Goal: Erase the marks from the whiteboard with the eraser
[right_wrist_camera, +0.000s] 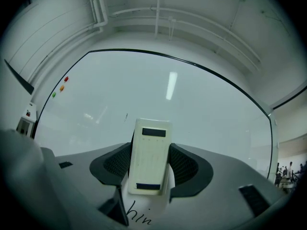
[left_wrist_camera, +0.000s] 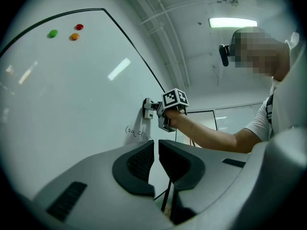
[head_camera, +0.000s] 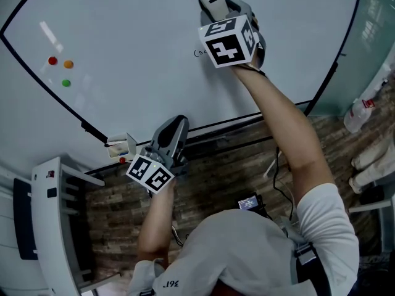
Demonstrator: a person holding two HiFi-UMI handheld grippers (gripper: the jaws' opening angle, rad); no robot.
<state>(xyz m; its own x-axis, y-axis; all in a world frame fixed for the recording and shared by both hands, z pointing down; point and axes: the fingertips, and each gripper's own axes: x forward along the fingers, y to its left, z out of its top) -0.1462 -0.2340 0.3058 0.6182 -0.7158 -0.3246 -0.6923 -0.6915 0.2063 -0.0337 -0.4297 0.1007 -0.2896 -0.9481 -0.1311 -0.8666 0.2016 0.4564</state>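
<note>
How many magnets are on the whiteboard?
3, clustered at the board's left side in the head view: red magnet, orange magnet beside it, green magnet below. The right gripper and eraser cover some board, so more may be hidden.

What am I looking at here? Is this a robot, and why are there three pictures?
There is no robot. A person holds a handheld tool in each hand, and the patterned cubes are part of those tools. One picture comes from a camera on the person's head, looking down. The other two come from cameras riding on each tool. The right tool grips a cream eraser held at the whiteboard, beside some handwritten marks. The left tool hangs lower, jaws together, holding nothing. Three small magnets sit on the board.
</note>
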